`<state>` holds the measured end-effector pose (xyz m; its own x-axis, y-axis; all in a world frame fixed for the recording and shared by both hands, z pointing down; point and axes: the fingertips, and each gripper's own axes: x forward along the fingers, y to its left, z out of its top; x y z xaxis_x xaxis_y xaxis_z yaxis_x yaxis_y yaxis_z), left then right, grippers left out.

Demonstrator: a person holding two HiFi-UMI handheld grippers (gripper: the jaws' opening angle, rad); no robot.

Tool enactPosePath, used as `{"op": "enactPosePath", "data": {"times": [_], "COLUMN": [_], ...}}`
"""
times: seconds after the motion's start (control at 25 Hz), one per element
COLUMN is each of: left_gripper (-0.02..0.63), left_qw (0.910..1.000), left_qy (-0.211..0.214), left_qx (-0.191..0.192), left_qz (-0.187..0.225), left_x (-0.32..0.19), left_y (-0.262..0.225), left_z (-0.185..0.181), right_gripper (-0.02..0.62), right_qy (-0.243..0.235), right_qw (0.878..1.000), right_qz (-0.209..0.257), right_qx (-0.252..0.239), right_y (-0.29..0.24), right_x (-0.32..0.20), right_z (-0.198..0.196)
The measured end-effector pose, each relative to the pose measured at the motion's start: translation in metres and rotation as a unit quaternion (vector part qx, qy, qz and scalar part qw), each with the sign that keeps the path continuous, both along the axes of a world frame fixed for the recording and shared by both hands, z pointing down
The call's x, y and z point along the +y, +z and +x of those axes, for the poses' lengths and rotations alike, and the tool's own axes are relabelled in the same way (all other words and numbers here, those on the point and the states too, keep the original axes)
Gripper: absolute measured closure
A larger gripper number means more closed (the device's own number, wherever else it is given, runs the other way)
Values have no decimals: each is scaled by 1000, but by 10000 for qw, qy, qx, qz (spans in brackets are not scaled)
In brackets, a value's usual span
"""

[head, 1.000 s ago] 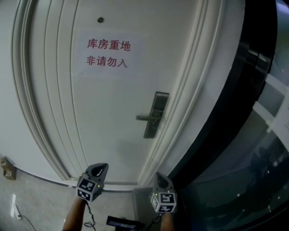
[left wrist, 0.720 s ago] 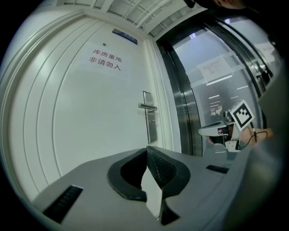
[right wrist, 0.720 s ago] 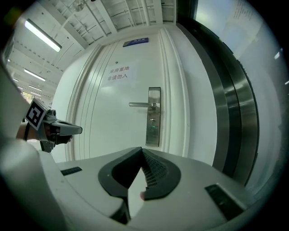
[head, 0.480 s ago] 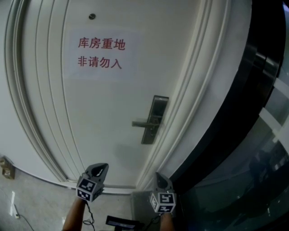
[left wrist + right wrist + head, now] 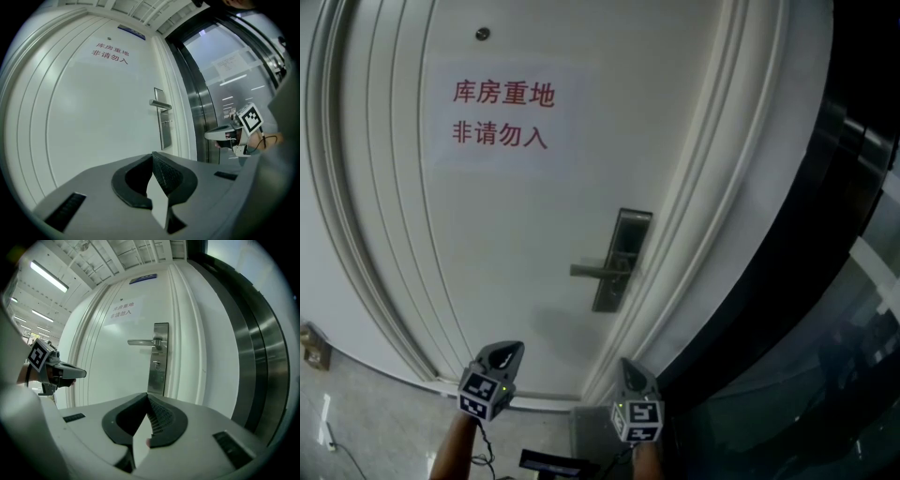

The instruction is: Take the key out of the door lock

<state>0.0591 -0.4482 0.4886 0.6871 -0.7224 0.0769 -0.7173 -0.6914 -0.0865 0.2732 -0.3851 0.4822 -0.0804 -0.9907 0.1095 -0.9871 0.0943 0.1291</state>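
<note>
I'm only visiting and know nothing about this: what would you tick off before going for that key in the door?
1. The key sits in the lock plate, below the handle: ok, though it looks small.
2. The right gripper holds nothing: ok.
3. Its jaws are apart, ready to take the key: not ok, they are together.
4. It is close to the key: not ok, it is low and well short of the door.
5. The left gripper is out of the way: ok, it is low, to the left, and empty.
6. The key is turned so it can be pulled out: cannot tell.
</note>
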Motion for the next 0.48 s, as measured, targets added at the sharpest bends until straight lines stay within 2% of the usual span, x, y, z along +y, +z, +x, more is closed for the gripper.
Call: {"op": "enactPosePath", "data": {"times": [0.24,0.48], "left_gripper": [598,598], "left_qw": [10000,10000], "left_qy": [-41,-84], "left_qx": [-14,-23], "left_qz": [-32,-40], "left_x": [-11,-19], "left_y": [5,5], "left_z": [5,3], "right_gripper": [583,583], "right_qy": [-99,-43], "right_qw": [9997,9972], "right_qz": [77,127], "right_qx": [207,741], "right_y": [-9,-18], "right_x": [-18,-36], "right_z": [1,3]}}
